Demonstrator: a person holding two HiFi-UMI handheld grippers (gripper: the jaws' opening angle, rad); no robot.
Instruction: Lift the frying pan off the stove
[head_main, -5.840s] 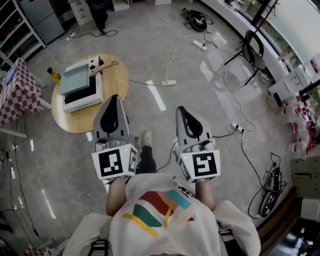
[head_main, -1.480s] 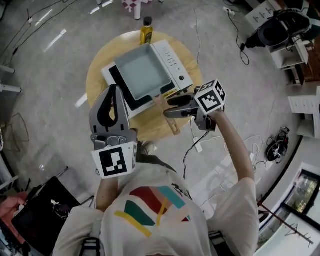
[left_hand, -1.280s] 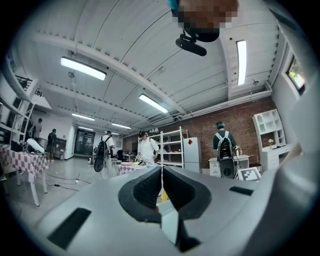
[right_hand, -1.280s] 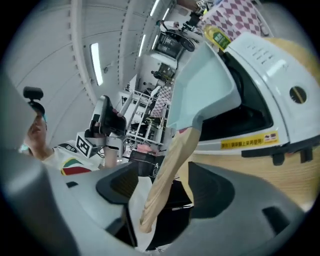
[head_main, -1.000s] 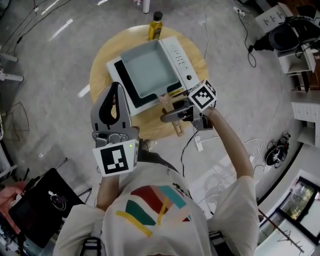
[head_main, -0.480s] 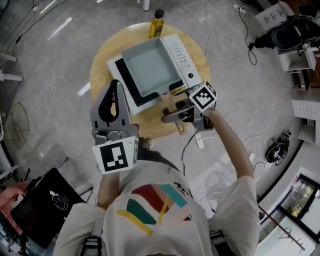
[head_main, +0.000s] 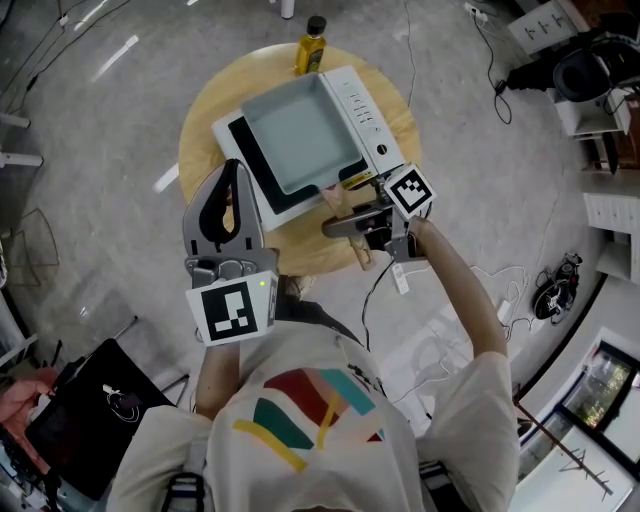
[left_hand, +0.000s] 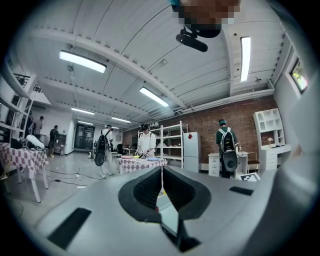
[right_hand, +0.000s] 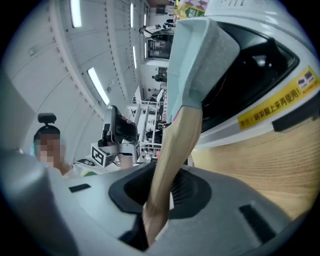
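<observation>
A square grey-green frying pan (head_main: 295, 135) sits on a white induction stove (head_main: 367, 118) on a round wooden table (head_main: 205, 125). Its wooden handle (head_main: 362, 258) points toward the person. My right gripper (head_main: 338, 222) lies across that handle, and its jaws are closing. In the right gripper view the handle (right_hand: 175, 140) runs between the pads of this gripper (right_hand: 162, 192) and fills the gap, with the pan (right_hand: 195, 55) and the stove (right_hand: 260, 100) beyond. My left gripper (head_main: 232, 175) hangs shut and empty above the table's near left edge, jaws together (left_hand: 161, 192).
A yellow oil bottle (head_main: 312, 42) stands at the table's far edge behind the stove. Cables trail over the grey floor at the right (head_main: 400, 280). A black case (head_main: 90, 410) lies on the floor at lower left. Several people stand far off in the room.
My right gripper has stayed at the pan's handle and its jaws have narrowed around it. The pan still rests on the stove. The left gripper has barely moved.
</observation>
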